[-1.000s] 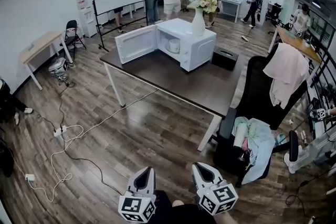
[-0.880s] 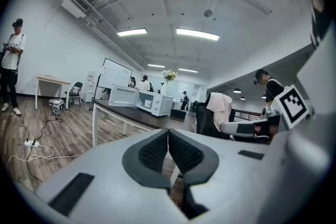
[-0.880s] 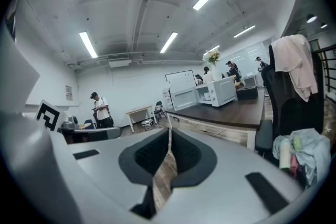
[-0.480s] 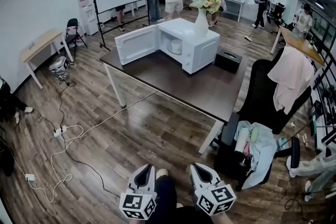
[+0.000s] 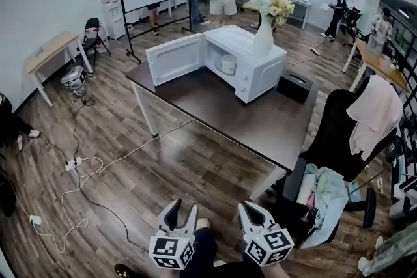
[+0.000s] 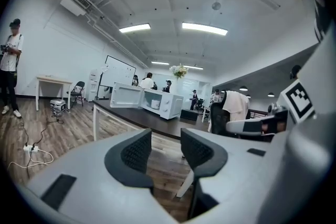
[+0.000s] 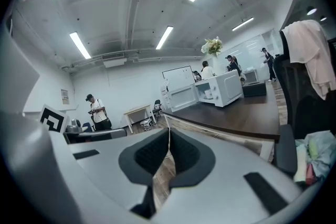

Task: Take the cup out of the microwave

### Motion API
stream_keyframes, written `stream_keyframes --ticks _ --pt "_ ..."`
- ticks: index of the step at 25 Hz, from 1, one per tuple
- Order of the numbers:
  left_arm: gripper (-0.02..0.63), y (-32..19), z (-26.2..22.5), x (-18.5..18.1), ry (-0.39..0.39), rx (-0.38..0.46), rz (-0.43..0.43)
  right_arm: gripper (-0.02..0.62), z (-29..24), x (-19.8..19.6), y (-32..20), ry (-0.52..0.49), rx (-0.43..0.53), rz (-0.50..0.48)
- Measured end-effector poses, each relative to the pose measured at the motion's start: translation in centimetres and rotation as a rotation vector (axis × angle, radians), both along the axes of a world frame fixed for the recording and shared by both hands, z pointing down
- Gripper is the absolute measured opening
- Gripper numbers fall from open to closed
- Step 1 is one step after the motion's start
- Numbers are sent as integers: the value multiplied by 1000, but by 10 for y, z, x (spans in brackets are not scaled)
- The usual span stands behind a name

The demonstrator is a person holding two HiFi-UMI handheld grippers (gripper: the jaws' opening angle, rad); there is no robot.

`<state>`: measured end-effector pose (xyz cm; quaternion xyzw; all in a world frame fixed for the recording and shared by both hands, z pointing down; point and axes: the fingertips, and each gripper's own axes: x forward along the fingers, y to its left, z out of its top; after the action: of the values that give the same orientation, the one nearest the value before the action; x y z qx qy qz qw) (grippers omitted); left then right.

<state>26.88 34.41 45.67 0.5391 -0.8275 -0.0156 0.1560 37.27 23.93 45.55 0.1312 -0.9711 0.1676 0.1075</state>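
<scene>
The left hand-held gripper [image 5: 183, 211] is seen low at the near edge of the head view, and its jaws are opening; in the left gripper view [image 6: 165, 136] a clear gap is shown between the two dark pads, with nothing in it but floor beyond. The right hand-held gripper [image 5: 251, 207] is held just beside it, and in the right gripper view [image 7: 168, 131] its jaws are pressed together, with nothing caught between them.

The cup [image 5: 228, 64], white, is seen standing inside the open cavity of the white microwave [image 5: 260, 68]. The microwave's door [image 5: 176, 58] is swung wide open to the left of the cavity in the head view, so the cup is left exposed. The microwave is set on a dark surface [image 5: 247, 111], towards its far end. A white vase [image 5: 263, 36] of flowers is placed on top of the microwave, and a black box [image 5: 294, 84] is set on the surface just to the right of the microwave.

Both hand-held grippers are pointed towards the microwave but are kept well apart from it: a stretch of wooden floor [image 5: 176, 159] and the near part of the surface lie between them and the cup. In both gripper views the cup [image 6: 155, 104] [image 7: 214, 95] is made out only as a small pale shape inside the microwave.
</scene>
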Motion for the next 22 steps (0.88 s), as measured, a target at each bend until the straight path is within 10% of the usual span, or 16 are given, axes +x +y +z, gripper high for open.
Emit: stream_keyframes --ticks 22 --pt "468 -74 -11 -198 -47 12 -50 -5 -7 -184 -74 10 -5 4"
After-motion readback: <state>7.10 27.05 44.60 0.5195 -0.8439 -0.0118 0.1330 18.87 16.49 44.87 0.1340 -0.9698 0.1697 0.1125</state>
